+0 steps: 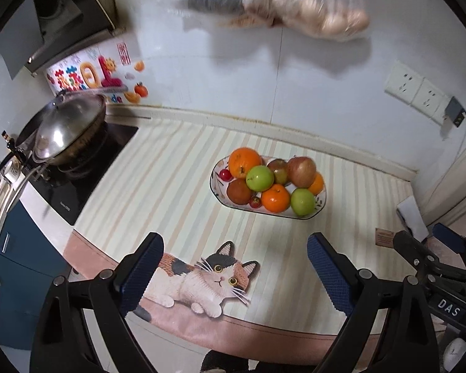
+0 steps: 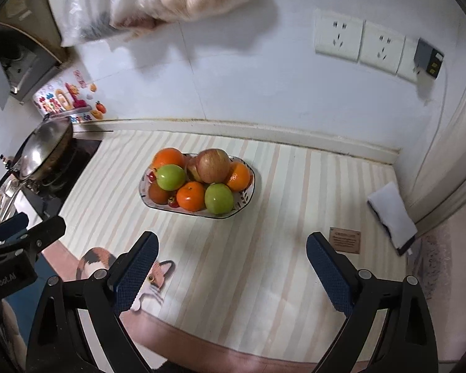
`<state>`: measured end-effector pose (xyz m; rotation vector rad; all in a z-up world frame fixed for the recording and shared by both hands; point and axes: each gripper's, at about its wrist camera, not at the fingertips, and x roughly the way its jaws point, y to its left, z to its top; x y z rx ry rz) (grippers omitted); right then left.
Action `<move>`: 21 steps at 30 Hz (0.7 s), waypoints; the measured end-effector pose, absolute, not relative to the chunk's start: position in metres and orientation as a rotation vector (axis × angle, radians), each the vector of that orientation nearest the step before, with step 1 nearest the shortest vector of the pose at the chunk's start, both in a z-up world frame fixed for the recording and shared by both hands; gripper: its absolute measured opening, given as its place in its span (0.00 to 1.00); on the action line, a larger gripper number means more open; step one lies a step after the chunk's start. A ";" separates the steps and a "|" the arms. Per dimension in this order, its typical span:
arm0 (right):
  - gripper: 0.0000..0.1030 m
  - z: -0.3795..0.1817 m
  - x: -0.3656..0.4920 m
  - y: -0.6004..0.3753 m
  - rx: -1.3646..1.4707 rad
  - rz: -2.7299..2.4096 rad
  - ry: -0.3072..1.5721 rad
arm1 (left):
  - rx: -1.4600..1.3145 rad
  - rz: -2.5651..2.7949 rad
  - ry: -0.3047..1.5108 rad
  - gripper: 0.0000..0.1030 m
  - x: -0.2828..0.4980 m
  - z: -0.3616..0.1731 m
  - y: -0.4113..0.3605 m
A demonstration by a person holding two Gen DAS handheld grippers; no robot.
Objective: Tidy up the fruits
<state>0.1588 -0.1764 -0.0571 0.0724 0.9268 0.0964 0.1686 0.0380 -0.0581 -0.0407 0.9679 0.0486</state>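
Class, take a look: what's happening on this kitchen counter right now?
Nothing is being handled yet. A person holds two grippers over the striped mat; the left gripper and right gripper are both open and empty. The oval dish ahead is piled with oranges, green and red apples and small red fruits, all untouched.

I am seeing one bowl (image 1: 318, 209) on the table, holding three oranges (image 1: 244, 161), two green apples (image 1: 259, 178), two red apples (image 1: 302, 171), one brown fruit (image 1: 239, 191) and two small red fruits (image 1: 225, 174). I am counting two wall sockets (image 2: 338, 38).
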 end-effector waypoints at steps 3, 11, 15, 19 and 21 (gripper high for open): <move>0.95 -0.036 0.141 -0.177 0.059 0.110 0.904 | -0.051 0.038 0.951 0.92 0.155 -0.044 0.037; 0.95 0.013 0.103 -0.176 0.027 0.136 0.848 | -0.042 0.009 0.917 0.92 0.125 -0.013 0.030; 0.96 0.028 0.090 -0.174 0.019 0.142 0.831 | -0.048 0.009 0.893 0.92 0.116 0.000 0.032; 0.96 0.036 0.084 -0.174 0.020 0.145 0.822 | -0.047 0.005 0.871 0.92 0.110 0.010 0.034; 0.96 0.038 0.084 -0.174 0.025 0.146 0.819 | -0.047 0.006 0.870 0.92 0.108 0.012 0.035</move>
